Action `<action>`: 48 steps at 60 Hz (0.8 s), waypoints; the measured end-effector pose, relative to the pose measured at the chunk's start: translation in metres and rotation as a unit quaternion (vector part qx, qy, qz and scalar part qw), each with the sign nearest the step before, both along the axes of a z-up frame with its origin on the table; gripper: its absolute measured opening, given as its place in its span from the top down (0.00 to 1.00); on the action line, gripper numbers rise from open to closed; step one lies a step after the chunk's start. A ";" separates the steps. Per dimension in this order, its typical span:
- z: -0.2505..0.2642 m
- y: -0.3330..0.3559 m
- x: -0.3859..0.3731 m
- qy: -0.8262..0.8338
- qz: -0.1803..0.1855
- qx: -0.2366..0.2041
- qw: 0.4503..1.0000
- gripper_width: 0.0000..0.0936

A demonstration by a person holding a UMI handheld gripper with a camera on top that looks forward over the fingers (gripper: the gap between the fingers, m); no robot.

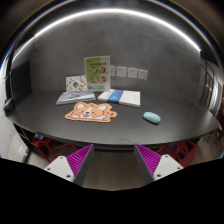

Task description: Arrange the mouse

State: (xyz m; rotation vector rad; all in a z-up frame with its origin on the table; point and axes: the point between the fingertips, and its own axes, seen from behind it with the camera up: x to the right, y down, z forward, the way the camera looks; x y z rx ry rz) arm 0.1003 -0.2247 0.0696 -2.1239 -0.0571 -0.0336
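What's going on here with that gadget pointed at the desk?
A person is holding a hand-held gripper in front of a dark table, its fingers open and holding nothing. A light blue mouse lies on the table beyond the fingers, untouched, beside an orange patterned mouse pad. Behind them lie some booklets and an upright card.

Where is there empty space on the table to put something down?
The near edge of the table, in front of the orange mat, is bare, and so is the stretch just past the mouse. It is crowded at the back, where the books and cards sit. The claw is open, short of the table.
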 end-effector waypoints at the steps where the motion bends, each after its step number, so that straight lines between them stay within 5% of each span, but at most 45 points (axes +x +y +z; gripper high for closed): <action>1: 0.002 -0.013 -0.021 -0.005 -0.004 -0.001 1.000 0.10; 32: -0.042 0.053 0.134 -0.044 -0.090 -0.027 0.995 0.10; 48: -0.083 0.157 0.196 -0.013 -0.048 -0.048 0.998 0.11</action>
